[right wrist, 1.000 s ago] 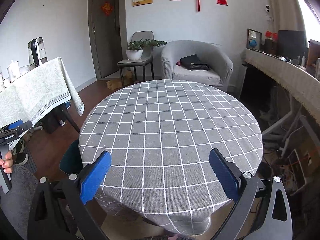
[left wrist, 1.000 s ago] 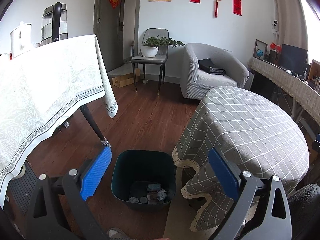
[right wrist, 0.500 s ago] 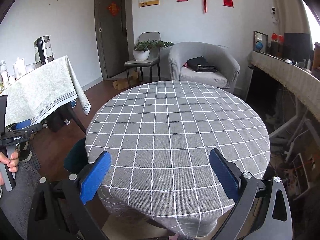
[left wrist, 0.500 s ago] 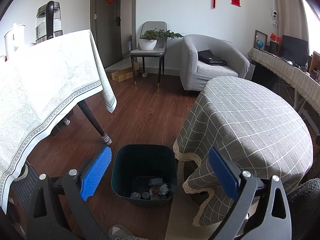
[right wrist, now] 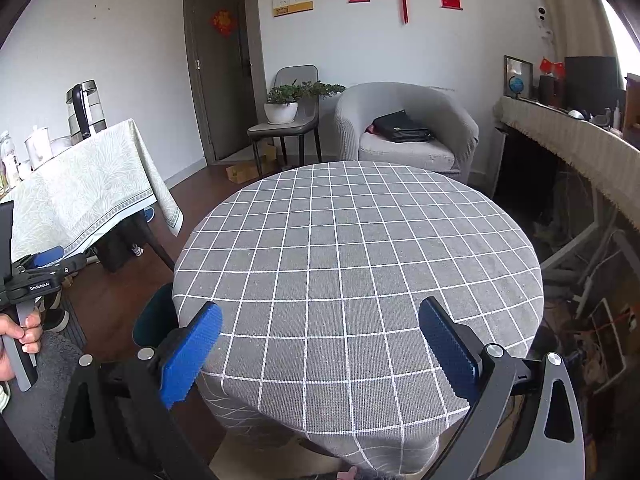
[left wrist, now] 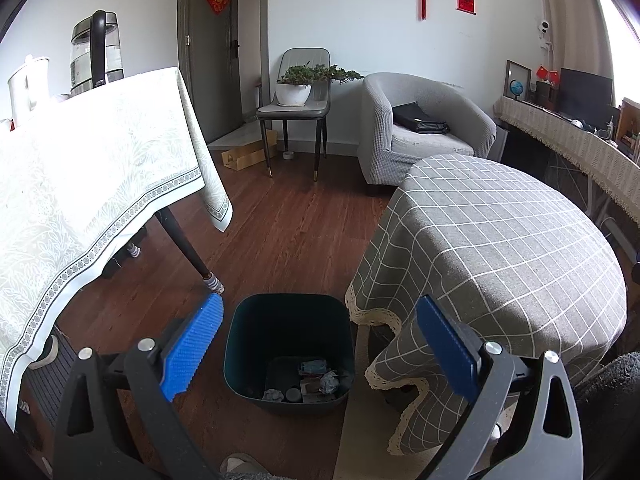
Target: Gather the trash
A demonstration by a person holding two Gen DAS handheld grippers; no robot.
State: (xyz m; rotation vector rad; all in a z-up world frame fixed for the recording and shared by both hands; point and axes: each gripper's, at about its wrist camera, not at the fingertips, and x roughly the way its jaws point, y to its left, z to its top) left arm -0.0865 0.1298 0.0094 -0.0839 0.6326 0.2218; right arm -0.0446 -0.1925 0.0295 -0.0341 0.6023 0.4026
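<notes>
Reads "GenRobot.AI" on left gripper [right wrist: 44,276], left edge of right-wrist frame. Both spread wide, empty. Shows trash [left wrist: 316,380] inside bin [left wrist: 240,344] only in left-wrist view; right gripper [right wrist: 320,348] low over checked table [right wrist: 360,248].

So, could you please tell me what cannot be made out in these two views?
- Left wrist view: the scraps in the trash bin are too small to identify.
- Right wrist view: the checked tablecloth hides most of that bin.
- Right wrist view: the left gripper is cut off by the frame edge.
- The kettle and its contents are blurred.
</notes>
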